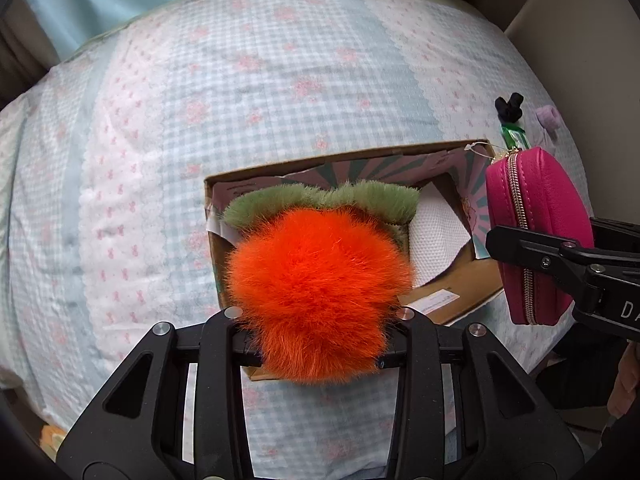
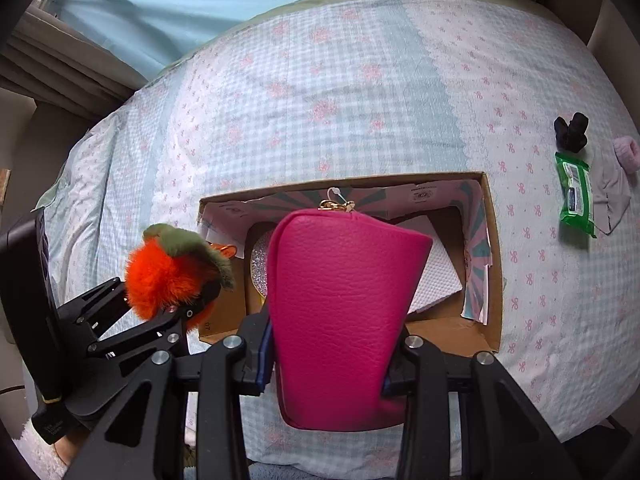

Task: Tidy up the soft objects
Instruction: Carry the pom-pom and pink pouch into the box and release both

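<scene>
My left gripper is shut on an orange furry pompom with a green furry top, held above the near left part of an open cardboard box. The pompom also shows in the right wrist view. My right gripper is shut on a pink leather zip pouch, held above the box. The pouch shows at the right in the left wrist view. White padding and a glittery round item lie inside the box.
The box sits on a bed with a pale blue and pink patterned cover. To the right of the box lie a green wipes packet, a black hair clip, a grey cloth and a pink scrunchie.
</scene>
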`<state>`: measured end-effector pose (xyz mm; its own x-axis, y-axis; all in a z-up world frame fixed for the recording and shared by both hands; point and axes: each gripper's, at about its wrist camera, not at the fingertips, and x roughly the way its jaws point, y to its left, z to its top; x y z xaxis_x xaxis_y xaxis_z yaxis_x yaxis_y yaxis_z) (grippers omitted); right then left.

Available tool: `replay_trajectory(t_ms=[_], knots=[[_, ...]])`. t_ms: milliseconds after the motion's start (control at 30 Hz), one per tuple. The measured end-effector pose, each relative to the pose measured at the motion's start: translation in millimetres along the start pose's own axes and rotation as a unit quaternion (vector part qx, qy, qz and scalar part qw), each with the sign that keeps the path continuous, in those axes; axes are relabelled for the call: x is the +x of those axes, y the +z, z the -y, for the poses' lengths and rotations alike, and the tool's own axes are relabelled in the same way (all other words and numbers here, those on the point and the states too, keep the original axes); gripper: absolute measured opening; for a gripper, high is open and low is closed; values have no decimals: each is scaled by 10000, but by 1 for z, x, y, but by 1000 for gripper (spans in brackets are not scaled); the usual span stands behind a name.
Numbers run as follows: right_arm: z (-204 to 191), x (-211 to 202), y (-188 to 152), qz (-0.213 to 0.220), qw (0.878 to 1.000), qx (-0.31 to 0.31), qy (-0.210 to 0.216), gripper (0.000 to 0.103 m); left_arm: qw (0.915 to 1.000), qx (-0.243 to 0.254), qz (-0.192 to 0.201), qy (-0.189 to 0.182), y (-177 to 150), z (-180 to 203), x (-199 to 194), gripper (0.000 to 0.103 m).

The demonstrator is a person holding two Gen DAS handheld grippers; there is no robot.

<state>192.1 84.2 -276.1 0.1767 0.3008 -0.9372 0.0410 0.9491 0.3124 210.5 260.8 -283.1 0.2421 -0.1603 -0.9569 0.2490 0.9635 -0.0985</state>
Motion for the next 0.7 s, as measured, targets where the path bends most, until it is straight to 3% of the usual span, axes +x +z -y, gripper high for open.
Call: replay_trajectory(t_ms=[233, 433, 500, 533, 567, 600, 633, 700], knots=[[30, 42, 10, -355, 9985, 418, -66, 36, 9964, 608, -579, -81, -2, 23, 57, 32], [51, 59, 25, -549, 9959, 722, 26, 38, 9908, 1052, -838, -164, 4, 43, 87, 33], [52, 61, 30, -526, 9958, 747, 12, 44, 9885, 1188, -901, -240, 6, 48, 93, 52], [54, 62, 32, -485, 9957, 783, 19, 48, 9882, 1228, -817, -402, 7, 49, 91, 85], [55, 61, 34, -446, 9955, 840, 52, 68, 9884, 1266, -704, -450, 7, 50, 87, 102], [57, 62, 35, -431, 9949, 909, 77, 94, 9883, 1310, -678, -381, 7, 52, 85, 103], [58, 63, 37, -465, 9944, 942, 107, 102, 9883, 1342, -674, -281, 7, 53, 84, 103], [59, 66, 38, -561, 9941, 919, 131, 103, 9889, 1352, -591, -187, 6, 52, 80, 103]])
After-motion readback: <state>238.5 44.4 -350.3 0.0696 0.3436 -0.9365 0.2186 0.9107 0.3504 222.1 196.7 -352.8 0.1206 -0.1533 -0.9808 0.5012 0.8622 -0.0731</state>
